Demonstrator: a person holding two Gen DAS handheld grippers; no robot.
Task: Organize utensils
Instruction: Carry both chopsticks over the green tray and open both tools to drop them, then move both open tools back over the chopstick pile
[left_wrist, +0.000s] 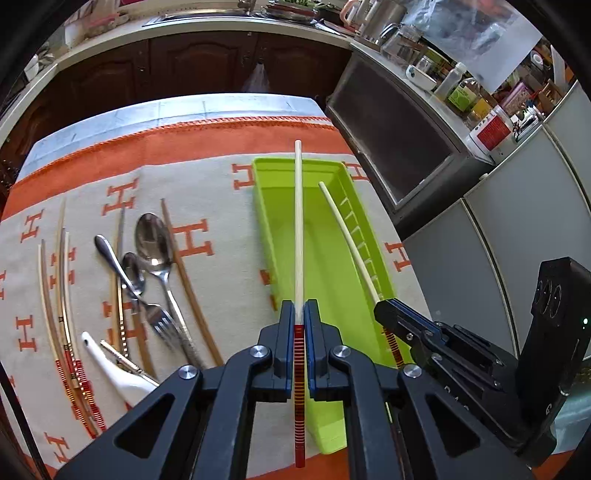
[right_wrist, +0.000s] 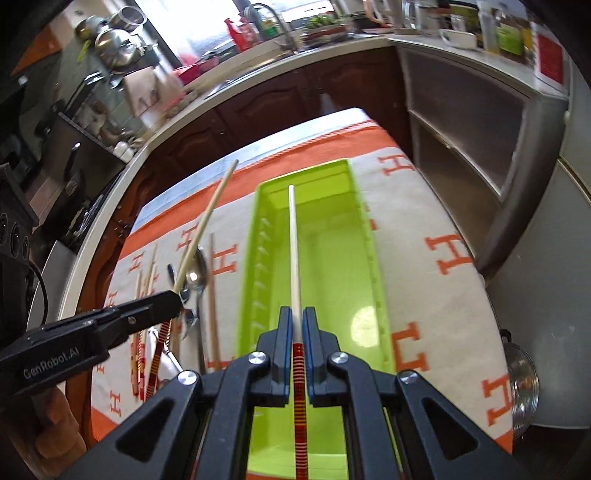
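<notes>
At the left of the cloth-covered worktop (left_wrist: 221, 177), a loose heap of steel spoons, a fork and pale banded chopsticks (left_wrist: 147, 280) is left unsorted. The left tool (left_wrist: 300, 306) is pinched on a cream chopstick with a red-and-gold banded handle (left_wrist: 298, 229), held near the lime-green plastic tray's (left_wrist: 332, 258) left wall. The right tool (right_wrist: 296, 314) is clamped on a matching cream chopstick (right_wrist: 294, 251) over the tray; both are best lowered flat, parallel to the long walls, before release.
</notes>
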